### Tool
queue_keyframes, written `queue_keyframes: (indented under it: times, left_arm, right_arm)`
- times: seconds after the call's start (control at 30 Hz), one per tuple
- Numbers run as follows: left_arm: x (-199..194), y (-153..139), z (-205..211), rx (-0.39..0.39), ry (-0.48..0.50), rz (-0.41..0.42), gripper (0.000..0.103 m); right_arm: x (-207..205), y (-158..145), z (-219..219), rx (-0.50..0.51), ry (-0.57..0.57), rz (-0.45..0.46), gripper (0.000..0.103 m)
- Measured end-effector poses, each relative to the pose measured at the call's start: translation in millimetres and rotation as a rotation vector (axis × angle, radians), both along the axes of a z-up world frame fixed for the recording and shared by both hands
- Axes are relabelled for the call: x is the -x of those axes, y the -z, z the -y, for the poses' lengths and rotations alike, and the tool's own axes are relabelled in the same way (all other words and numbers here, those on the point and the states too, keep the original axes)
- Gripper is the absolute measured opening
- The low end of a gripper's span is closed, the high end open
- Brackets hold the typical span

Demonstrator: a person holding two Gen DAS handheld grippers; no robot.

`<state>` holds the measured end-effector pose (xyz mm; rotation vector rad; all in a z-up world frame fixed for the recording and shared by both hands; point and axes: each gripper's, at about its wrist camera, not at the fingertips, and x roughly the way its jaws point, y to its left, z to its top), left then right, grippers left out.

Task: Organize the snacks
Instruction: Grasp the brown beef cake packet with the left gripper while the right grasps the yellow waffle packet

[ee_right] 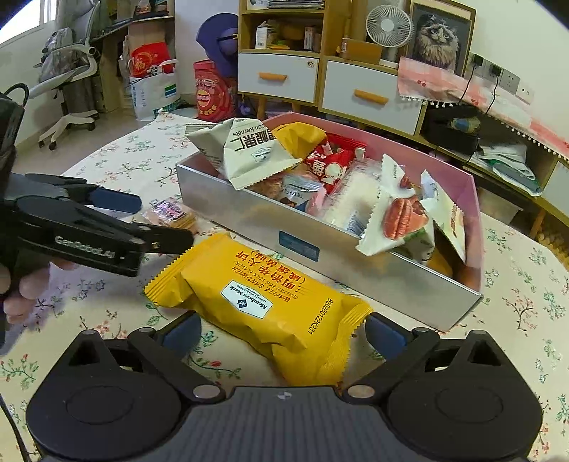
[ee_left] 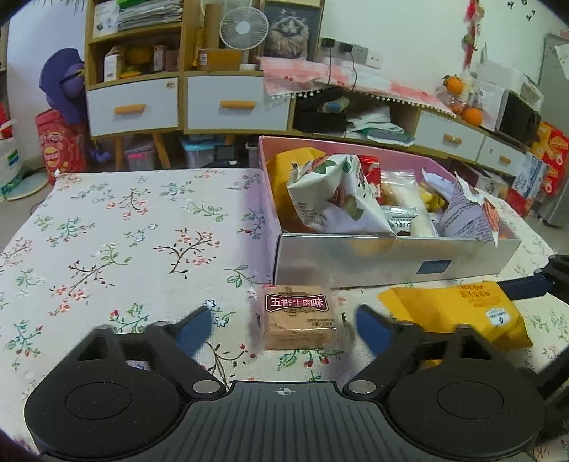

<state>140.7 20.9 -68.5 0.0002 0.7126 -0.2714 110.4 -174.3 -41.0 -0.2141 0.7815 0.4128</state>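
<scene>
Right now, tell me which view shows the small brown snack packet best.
Left wrist view: the small brown snack packet lies centred between the open left gripper, label facing up. The right wrist view shows it far off, partly hidden behind that gripper.

A wooden shelf unit with white drawers and orange handles (ee_left: 133, 106) stands against the white wall (ee_left: 409, 28). On it are a white round fan (ee_left: 244, 27) and a framed cat picture (ee_right: 437, 37). A grey office chair (ee_right: 67, 67) stands near what seems a bright window (ee_right: 21, 21).
</scene>
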Motion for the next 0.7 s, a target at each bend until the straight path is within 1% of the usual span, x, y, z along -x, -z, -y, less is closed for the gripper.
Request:
queue_keyframes:
  times: [0.03, 0.07, 0.1, 0.2, 0.27, 0.33, 0.53, 0.7]
  left_arm:
    - [0, -1, 2, -0.014, -0.004, 0.0, 0.069]
    - [0, -2, 2, -0.023, -0.004, 0.001, 0.063]
    - [1, -3, 1, -0.027, -0.004, 0.0, 0.055]
    - [2, -6, -3, -0.025, -0.008, -0.007, 0.044]
    - [2, -7, -7, -0.021, -0.016, -0.017, 0.042]
    - [2, -8, -12, -0.02, -0.024, -0.025, 0.042]
    - [3, -10, -23, -0.02, -0.035, -0.041, 0.04]
    - [6, -11, -27, -0.024, -0.034, -0.049, 0.039]
  right_arm:
    - [0, -1, -1, -0.003, -0.007, -0.006, 0.075]
    - [1, -3, -2, -0.009, -0.02, -0.021, 0.075]
    - [1, -4, -3, -0.018, -0.037, -0.038, 0.075]
    - [9, -11, -10, -0.054, -0.124, -0.083, 0.073]
    - [17, -14, -17, -0.044, -0.187, -0.088, 0.073]
    - [21, -16, -21, -0.019, -0.212, -0.074, 0.073]
    - [13, -15, -16, 0.025, -0.147, -0.029, 0.074]
    - [4, -8, -26, 0.077, -0.147, 0.004, 0.074]
